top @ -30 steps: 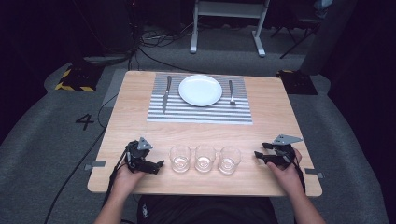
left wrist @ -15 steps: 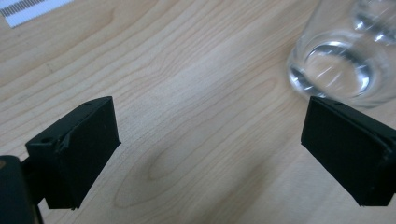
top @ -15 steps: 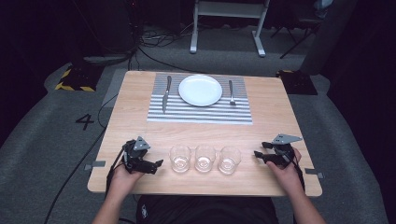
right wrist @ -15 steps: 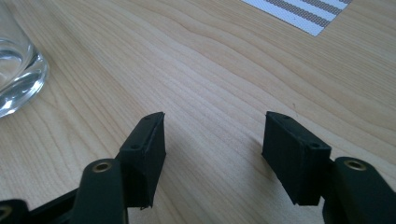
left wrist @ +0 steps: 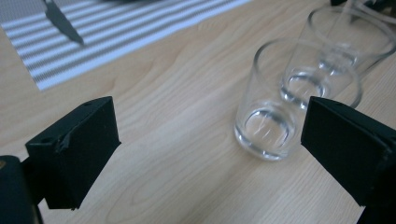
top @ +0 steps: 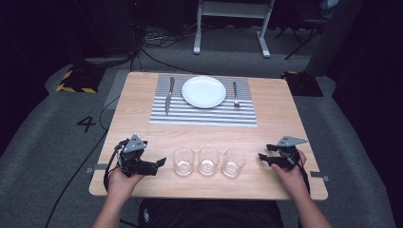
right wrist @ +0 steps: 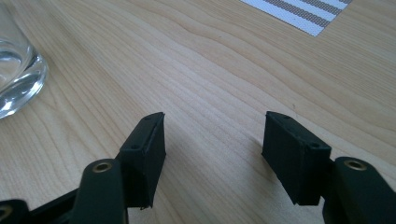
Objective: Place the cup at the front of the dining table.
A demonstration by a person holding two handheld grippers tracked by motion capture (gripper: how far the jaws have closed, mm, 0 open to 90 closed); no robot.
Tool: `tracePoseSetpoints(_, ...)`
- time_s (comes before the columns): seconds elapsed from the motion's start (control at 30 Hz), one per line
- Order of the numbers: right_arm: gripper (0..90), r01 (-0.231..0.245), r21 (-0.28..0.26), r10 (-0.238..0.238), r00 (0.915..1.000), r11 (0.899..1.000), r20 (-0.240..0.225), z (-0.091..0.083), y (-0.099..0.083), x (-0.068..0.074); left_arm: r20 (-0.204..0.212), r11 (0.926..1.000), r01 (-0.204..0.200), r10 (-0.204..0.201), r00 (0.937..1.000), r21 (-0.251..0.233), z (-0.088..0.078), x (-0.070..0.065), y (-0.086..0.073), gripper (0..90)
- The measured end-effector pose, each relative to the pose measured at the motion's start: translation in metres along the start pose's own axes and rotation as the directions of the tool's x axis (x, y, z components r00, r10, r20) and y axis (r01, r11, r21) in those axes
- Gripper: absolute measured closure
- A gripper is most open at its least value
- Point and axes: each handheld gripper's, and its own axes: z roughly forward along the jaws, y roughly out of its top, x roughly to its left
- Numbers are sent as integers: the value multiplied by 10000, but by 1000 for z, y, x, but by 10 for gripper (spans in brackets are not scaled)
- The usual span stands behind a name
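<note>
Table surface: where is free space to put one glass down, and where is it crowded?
Free: the bare wood between the striped placemat and the three glasses, and the table strip right of the placemat. Crowded: the near edge, with glasses between left tongs and right tongs.

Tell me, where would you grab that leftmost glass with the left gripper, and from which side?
Probably around the wall of the leftmost glass, at mid height, coming in level from its open left side, where the left gripper already points with open jaws. It stands upright and round, so the jaws can straddle it; the middle glass sits close on its right, ruling out that side.
</note>
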Motion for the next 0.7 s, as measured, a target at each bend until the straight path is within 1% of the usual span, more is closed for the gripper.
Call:
tracePoseSetpoints(0.03, 398, 0, 0, 0, 10000, 10000, 0, 0, 0, 0, 0, 10000, 0, 0, 10000, 0, 0, 0, 0, 43)
tracePoseSetpoints(0.07, 398, -17, 5, 17, 10000, 10000, -1, 0, 0, 0, -249, 9986, -422, 414, 9988, -332, -3, -5, 3, 43)
tracePoseSetpoints(0.1, 398, -17, 5, 17, 10000, 10000, -1, 0, 0, 0, -249, 9986, -422, 414, 9988, -332, -3, -5, 3, 43)
tracePoseSetpoints(0.13, 398, -43, 8, 43, 10000, 10000, 21, 0, 0, 0, -395, 9974, -574, 556, 9977, -446, -4, -8, 4, 43)
tracePoseSetpoints(0.17, 398, -16, -16, 16, 10000, 10000, 26, 0, 0, 0, -319, 9969, -596, 580, 9978, -512, -4, -10, 5, 43)
tracePoseSetpoints(0.23, 398, 38, 6, -38, 10000, 10000, 33, 0, 0, 0, -197, 9961, -567, 555, 9983, -677, -5, -13, 8, 43)
tracePoseSetpoints(0.27, 398, 47, -6, -47, 10000, 10000, 29, 0, 0, 0, -88, 9958, -402, 396, 9992, -826, -5, -14, 9, 42)
tracePoseSetpoints(0.3, 398, 47, -6, -47, 10000, 10000, 29, 0, 0, 0, -88, 9958, -402, 396, 9992, -826, -5, -14, 9, 42)
tracePoseSetpoints(0.37, 398, 52, -4, -52, 10000, 10000, 28, 0, 0, 0, -8, 9944, -182, 182, 9998, -1037, -6, -15, 9, 42)
tracePoseSetpoints(0.4, 398, 59, -2, -59, 10000, 10000, 29, 0, 0, 0, -8, 9937, -167, 167, 9999, -1109, -6, -15, 10, 42)
tracePoseSetpoints(0.47, 409, 112, -18, -112, 9999, 9999, 14, 0, 0, 1, 99, 9886, 124, -110, 9999, -1500, -7, -17, 10, 40)
tracePoseSetpoints(0.53, 410, 139, -15, -139, 9999, 9999, 29, 0, 0, 1, 249, 9824, 161, -116, 9996, -1862, -6, -19, 12, 39)
tracePoseSetpoints(0.57, 412, 118, -56, -118, 9999, 9999, 69, 0, 0, 2, 332, 9826, 104, -43, 9994, -1852, -4, -21, 14, 39)
tracePoseSetpoints(0.63, 413, 212, -76, -211, 9997, 9997, 141, 0, 0, 3, 407, 9824, 70, 6, 9992, -1865, 1, -25, 16, 39)
tracePoseSetpoints(0.67, 413, 281, -70, -280, 9995, 9996, 178, -1, 0, 4, 454, 9832, -7, 92, 9989, -1824, 3, -26, 18, 39)
tracePoseSetpoints(0.7, 413, 290, -88, -288, 9994, 9995, 190, 0, 0, 4, 609, 9823, 136, -23, 9981, -1868, 5, -28, 18, 39)
